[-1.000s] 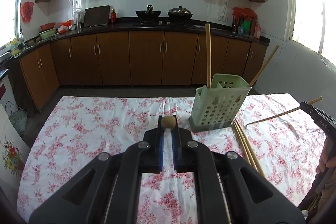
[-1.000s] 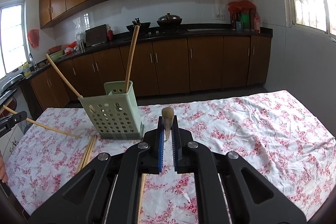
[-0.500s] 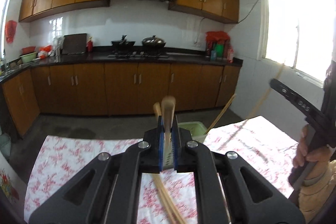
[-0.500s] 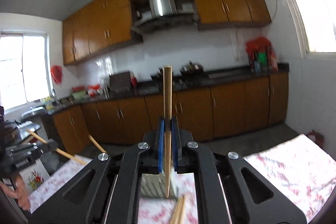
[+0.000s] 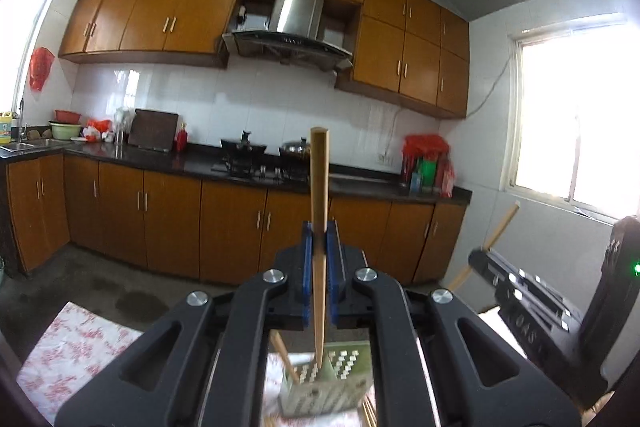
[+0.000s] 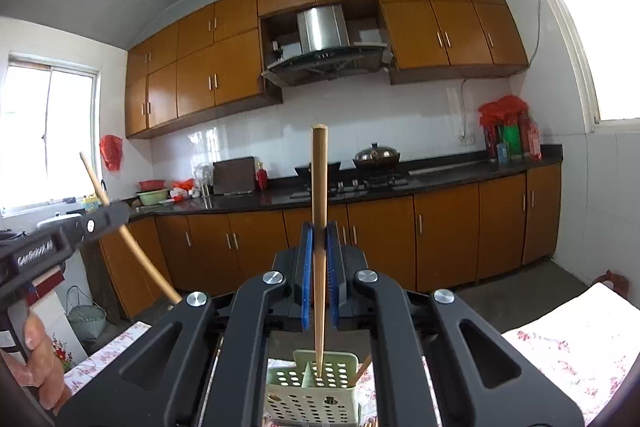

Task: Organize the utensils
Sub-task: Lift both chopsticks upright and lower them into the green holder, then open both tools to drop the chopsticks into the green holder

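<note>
My left gripper [image 5: 319, 241] is shut on a wooden chopstick [image 5: 319, 195] held upright, tip down just above the green perforated utensil holder [image 5: 336, 383]. My right gripper [image 6: 319, 241] is shut on another wooden chopstick [image 6: 319, 195], upright, its tip inside the green holder [image 6: 312, 391]. Another chopstick [image 6: 360, 373] leans in the holder. Each gripper shows in the other's view: the right one [image 5: 476, 259] at the right of the left wrist view, the left one [image 6: 120, 213] at the left of the right wrist view.
The table carries a white cloth with red flowers [image 5: 76, 343], [image 6: 568, 339]. Loose chopsticks [image 5: 370, 413] lie beside the holder. Behind are brown kitchen cabinets [image 5: 168, 223] and a dark counter with a stove [image 6: 360, 183]. A hand [image 6: 36, 355] holds the left tool.
Both grippers have tilted up from the table, turning their chopsticks upright. Both now hang over the holder, and the right chopstick's tip has gone down into it.
</note>
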### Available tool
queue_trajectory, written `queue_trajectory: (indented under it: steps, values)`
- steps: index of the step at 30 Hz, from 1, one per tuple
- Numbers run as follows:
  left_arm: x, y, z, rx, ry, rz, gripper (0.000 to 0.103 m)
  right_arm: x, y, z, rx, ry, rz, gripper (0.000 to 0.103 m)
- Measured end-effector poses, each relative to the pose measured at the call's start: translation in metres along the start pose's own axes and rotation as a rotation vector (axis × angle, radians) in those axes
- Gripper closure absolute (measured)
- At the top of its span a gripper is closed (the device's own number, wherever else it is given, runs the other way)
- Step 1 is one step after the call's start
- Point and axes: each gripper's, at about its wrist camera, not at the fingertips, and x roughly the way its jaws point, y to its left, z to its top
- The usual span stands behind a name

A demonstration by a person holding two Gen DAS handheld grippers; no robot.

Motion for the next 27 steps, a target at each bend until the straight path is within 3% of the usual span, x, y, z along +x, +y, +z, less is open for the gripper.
queue_trajectory:
  steps: [5, 10, 12, 14, 18, 22, 24, 27]
  values:
    - [0.031, -0.011, -0.032, 0.053, 0.0, 0.033, 0.095, 0.022, -0.003, -0.02, -0.001, 0.08, -0.023, 0.095]
    - [0.051, -0.01, -0.06, 0.038, 0.104, 0.0, 0.095, 0.028, -0.004, -0.036, 0.001, 0.156, -0.021, 0.095]
    - [0.052, -0.003, -0.065, 0.024, 0.125, -0.003, 0.088, 0.026, -0.005, -0.037, 0.006, 0.17, -0.017, 0.087]
    - [0.048, 0.0, -0.064, 0.013, 0.136, 0.0, 0.076, 0.02, -0.008, -0.033, 0.014, 0.168, -0.015, 0.057]
    - [0.028, 0.008, -0.059, 0.014, 0.15, 0.015, 0.068, -0.004, -0.01, -0.022, -0.004, 0.14, -0.035, 0.056]
    - [-0.01, 0.019, -0.06, 0.018, 0.184, 0.047, 0.059, -0.03, -0.023, -0.023, 0.001, 0.172, -0.068, 0.056]
    - [-0.029, 0.028, -0.069, 0.022, 0.214, 0.067, 0.051, -0.04, -0.032, -0.037, 0.006, 0.236, -0.093, 0.056]
    - [-0.045, 0.043, -0.1, 0.023, 0.301, 0.109, 0.051, -0.035, -0.045, -0.08, 0.008, 0.42, -0.117, 0.058]
